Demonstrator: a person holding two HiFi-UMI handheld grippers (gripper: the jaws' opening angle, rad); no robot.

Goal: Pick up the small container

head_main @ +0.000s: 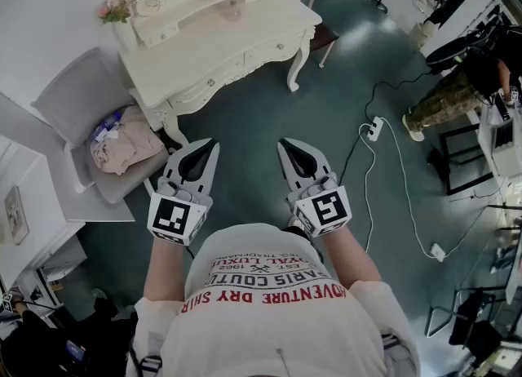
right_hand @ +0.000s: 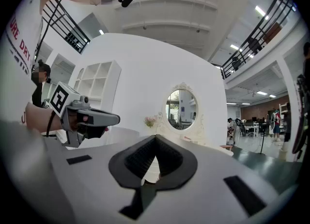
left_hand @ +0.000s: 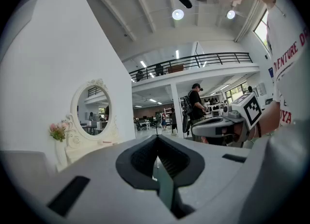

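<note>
**Head view.** The left gripper [head_main: 205,155] and right gripper [head_main: 290,155] are held level and side by side before the chest, over floor, both pointing to 12 o'clock. Each pair of jaws is seen closed to a point, with nothing held. The dresser [head_main: 269,28] stands well apart at 11 o'clock. A small pinkish item [head_main: 233,11] on its top is judged to be the container, though it is too small to be made sure of. Flowers [head_main: 115,6] stand at the 9 o'clock end of the top, and a cable [head_main: 371,188] trails over the floor at 3 o'clock.

**Left gripper view.** The jaws are met at the tip and are empty. The mirror [left_hand: 92,109] is seen at 9 o'clock. The container cannot be picked out here.

**Right gripper view.** The jaws are likewise pressed together on nothing, with the mirror just past their tip at 12 o'clock.

The floor, the cable and the gap to the dresser are shown only from the head. The mirror whole and upright, and a bystander [left_hand: 196,104] beyond, are shown only from the grippers.

**Risks, as judged:**
- If the jaws are not opened before arrival, the container may be pushed along or tipped.
- The flowers or the mirror frame may be knocked on the reach.
- The cable may be caught underfoot if the approach drifts to 3 o'clock.
- The wrong item may be taken, since the target is not yet certain.
</note>
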